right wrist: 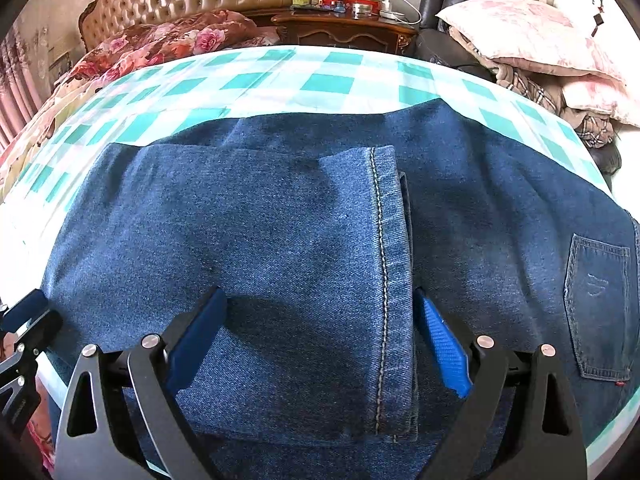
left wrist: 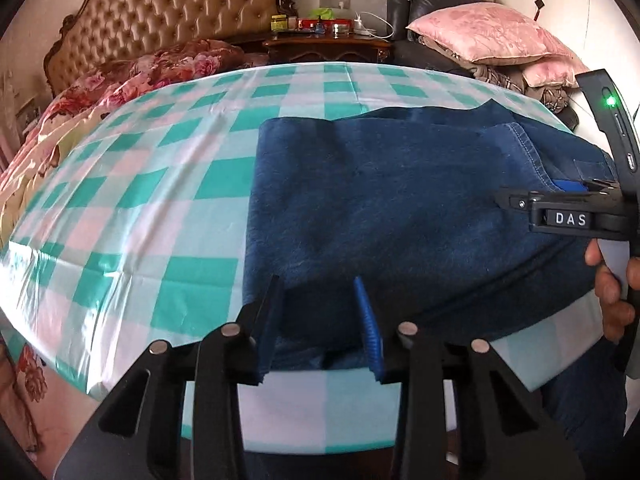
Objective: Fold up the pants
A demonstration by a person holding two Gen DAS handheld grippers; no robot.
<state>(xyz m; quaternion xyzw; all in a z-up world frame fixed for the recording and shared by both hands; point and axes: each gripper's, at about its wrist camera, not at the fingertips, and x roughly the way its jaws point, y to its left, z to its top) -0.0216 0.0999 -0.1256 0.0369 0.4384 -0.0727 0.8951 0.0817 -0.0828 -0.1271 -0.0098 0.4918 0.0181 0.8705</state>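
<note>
Jeans (right wrist: pixel 280 240) half folded on checked table (left wrist: pixel 140 200), hem (right wrist: pixel 384 280) lying loose on top.

Left gripper (left wrist: pixel 320 320) spread over near edge, right gripper (right wrist: pixel 320 340) spread around hem, nothing pinched; may grab only top layer and drag fold crooked.

Bright daylight causes glare on the glossy checked tabletop (left wrist: pixel 120 208), soft shadows lie under each tool, and fisheye distortion bends and darkens all edges.
</note>
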